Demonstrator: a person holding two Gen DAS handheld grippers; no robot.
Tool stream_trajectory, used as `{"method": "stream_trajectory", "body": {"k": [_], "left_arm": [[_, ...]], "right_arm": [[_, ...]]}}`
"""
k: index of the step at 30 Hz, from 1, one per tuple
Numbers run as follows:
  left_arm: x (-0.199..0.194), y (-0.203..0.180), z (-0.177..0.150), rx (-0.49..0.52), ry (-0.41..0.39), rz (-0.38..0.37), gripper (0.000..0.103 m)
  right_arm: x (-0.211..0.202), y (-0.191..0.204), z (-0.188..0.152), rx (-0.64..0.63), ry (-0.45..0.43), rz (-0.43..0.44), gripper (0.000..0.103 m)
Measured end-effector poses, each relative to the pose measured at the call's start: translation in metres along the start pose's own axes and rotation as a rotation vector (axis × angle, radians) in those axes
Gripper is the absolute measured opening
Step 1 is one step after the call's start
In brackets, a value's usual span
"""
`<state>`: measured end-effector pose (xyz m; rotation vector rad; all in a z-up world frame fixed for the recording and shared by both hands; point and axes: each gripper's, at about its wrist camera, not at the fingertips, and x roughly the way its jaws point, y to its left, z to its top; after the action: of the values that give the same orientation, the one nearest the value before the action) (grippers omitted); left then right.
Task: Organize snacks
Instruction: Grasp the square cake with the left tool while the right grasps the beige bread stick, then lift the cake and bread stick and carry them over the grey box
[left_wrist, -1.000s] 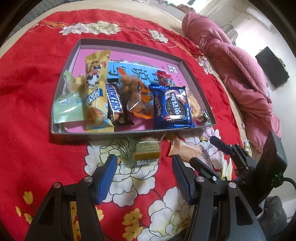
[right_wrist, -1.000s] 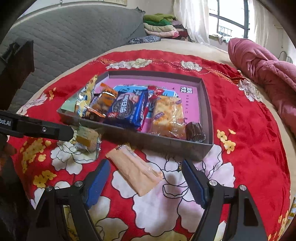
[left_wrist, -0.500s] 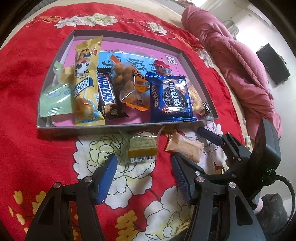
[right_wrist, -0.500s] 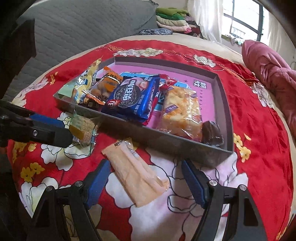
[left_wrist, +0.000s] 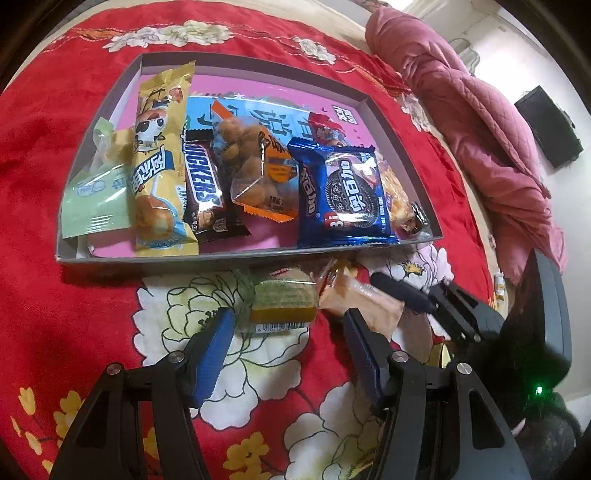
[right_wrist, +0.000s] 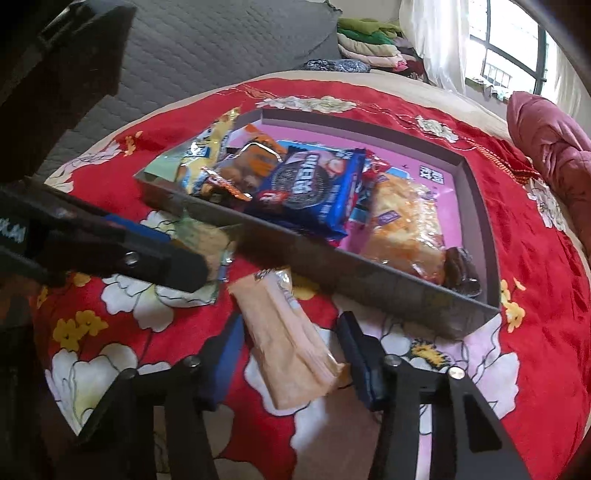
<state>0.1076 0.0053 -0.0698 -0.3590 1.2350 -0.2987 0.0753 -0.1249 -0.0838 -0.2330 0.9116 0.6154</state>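
A grey tray (left_wrist: 229, 256) with a pink floor holds several snacks, among them a blue Oreo pack (left_wrist: 343, 195) and a Snickers bar (left_wrist: 201, 192). Two snacks lie on the red cloth in front of it. A clear-wrapped green and yellow cake (left_wrist: 282, 304) lies just ahead of my open left gripper (left_wrist: 288, 328). A peach wafer pack (right_wrist: 291, 339) lies between the open jaws of my right gripper (right_wrist: 291, 343), its near end level with the fingertips. The tray (right_wrist: 406, 291) and the cake (right_wrist: 207, 243) also show in the right wrist view.
A red floral cloth (left_wrist: 44, 184) covers the bed. A pink quilt (left_wrist: 491, 129) lies bunched to the right. A grey mattress (right_wrist: 207, 48) stands behind the bed. The left gripper's finger (right_wrist: 159, 258) crosses the right wrist view over the cake.
Both grippers have moved forward and down towards the loose snacks. The wafer pack now lies between the right jaws; the cake is close in front of the left jaws.
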Motion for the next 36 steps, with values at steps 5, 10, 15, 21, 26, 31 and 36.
{"method": "stream_trajectory", "body": {"k": [5,10,15,21,26,31,36], "left_arm": [[0.003,0.001,0.002,-0.007,-0.001,0.000,0.067],[0.010,0.000,0.005,-0.007,-0.008,0.008,0.067],[0.014,0.003,0.004,-0.023,-0.015,0.001,0.066],[0.017,0.004,0.003,-0.015,-0.023,0.029,0.056],[0.016,0.009,0.002,-0.037,-0.036,0.007,0.051],[0.008,0.013,-0.001,-0.050,-0.042,-0.028,0.047],[-0.005,0.011,-0.008,-0.038,-0.048,-0.037,0.047]], "right_arm": [[-0.005,0.006,-0.003,0.012,0.018,0.000,0.035],[-0.013,0.008,-0.007,0.046,0.041,-0.010,0.030],[-0.019,0.008,-0.011,0.063,0.062,-0.035,0.030],[-0.025,0.004,-0.012,0.096,0.066,-0.052,0.029],[-0.030,-0.001,-0.012,0.141,0.051,-0.051,0.029],[-0.040,-0.007,-0.011,0.181,0.010,-0.038,0.029],[-0.050,-0.007,-0.009,0.192,-0.026,-0.022,0.029]]}}
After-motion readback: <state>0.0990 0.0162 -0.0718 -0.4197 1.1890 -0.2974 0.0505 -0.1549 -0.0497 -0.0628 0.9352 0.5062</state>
